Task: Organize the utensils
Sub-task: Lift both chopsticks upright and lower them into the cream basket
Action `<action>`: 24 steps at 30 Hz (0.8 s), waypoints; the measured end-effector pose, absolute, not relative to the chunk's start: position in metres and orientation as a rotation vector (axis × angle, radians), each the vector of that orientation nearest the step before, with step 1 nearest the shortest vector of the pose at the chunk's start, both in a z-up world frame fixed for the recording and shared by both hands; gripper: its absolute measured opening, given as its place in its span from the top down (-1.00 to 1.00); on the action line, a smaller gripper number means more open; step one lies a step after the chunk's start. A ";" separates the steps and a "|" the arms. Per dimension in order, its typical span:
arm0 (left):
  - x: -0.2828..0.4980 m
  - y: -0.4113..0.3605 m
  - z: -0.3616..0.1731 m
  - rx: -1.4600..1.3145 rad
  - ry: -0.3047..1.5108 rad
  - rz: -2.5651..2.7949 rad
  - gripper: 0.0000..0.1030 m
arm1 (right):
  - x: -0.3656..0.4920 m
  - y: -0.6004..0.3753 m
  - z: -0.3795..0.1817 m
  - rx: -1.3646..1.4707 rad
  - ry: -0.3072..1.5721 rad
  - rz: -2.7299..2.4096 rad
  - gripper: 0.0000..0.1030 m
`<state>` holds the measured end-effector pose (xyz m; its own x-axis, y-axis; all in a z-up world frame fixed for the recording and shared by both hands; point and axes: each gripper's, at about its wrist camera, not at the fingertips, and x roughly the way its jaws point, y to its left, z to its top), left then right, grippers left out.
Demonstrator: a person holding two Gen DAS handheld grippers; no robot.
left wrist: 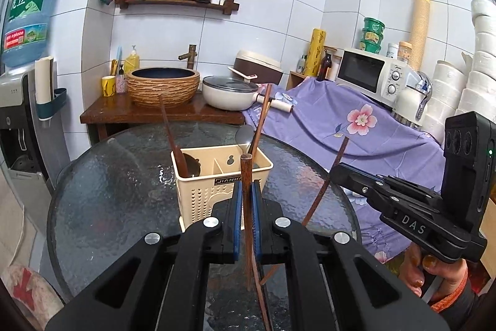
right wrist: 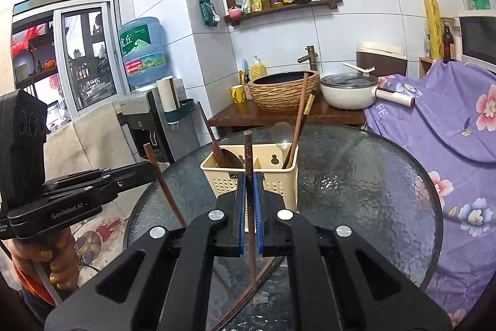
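While both grippers hang above the near side of the glass table [left wrist: 102, 176], each is clenched on one dark wooden chopstick. The left gripper [left wrist: 247, 200] pinches the left chopstick [left wrist: 246, 176] upright between its blue pads, just in front of the cream utensil caddy [left wrist: 204, 194]. The right gripper [right wrist: 249, 194] clamps the right chopstick [right wrist: 248, 154] the same way, also just in front of the caddy (in the left wrist view that stick leans, its top end angled to the right). The caddy stands on the table beyond both grippers. In its left compartment a wooden ladle [left wrist: 181, 157] leans; in its right compartment stand a metal spoon [left wrist: 245, 135] and a few more chopsticks [left wrist: 262, 120]. Behind the caddy, past the table's far edge, a woven-look basin [left wrist: 163, 86] and a white pot [left wrist: 231, 93] sit on a wooden counter [left wrist: 124, 114].
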<state>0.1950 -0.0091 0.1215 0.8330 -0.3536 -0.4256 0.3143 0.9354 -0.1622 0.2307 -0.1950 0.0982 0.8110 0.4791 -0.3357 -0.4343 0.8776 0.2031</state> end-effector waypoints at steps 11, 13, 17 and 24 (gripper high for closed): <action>0.203 -0.011 0.155 -0.054 0.417 -0.372 0.89 | 0.247 -0.192 0.138 0.112 0.388 0.543 0.89; 0.208 -0.008 0.171 -0.054 0.390 -0.368 0.88 | 0.251 -0.192 0.151 0.116 0.378 0.555 0.89; 0.219 -0.002 0.205 -0.063 0.343 -0.354 0.88 | 0.263 -0.187 0.188 0.109 0.339 0.561 0.89; 0.252 0.005 0.261 -0.071 0.264 -0.272 0.88 | 0.293 -0.175 0.249 0.107 0.279 0.545 0.89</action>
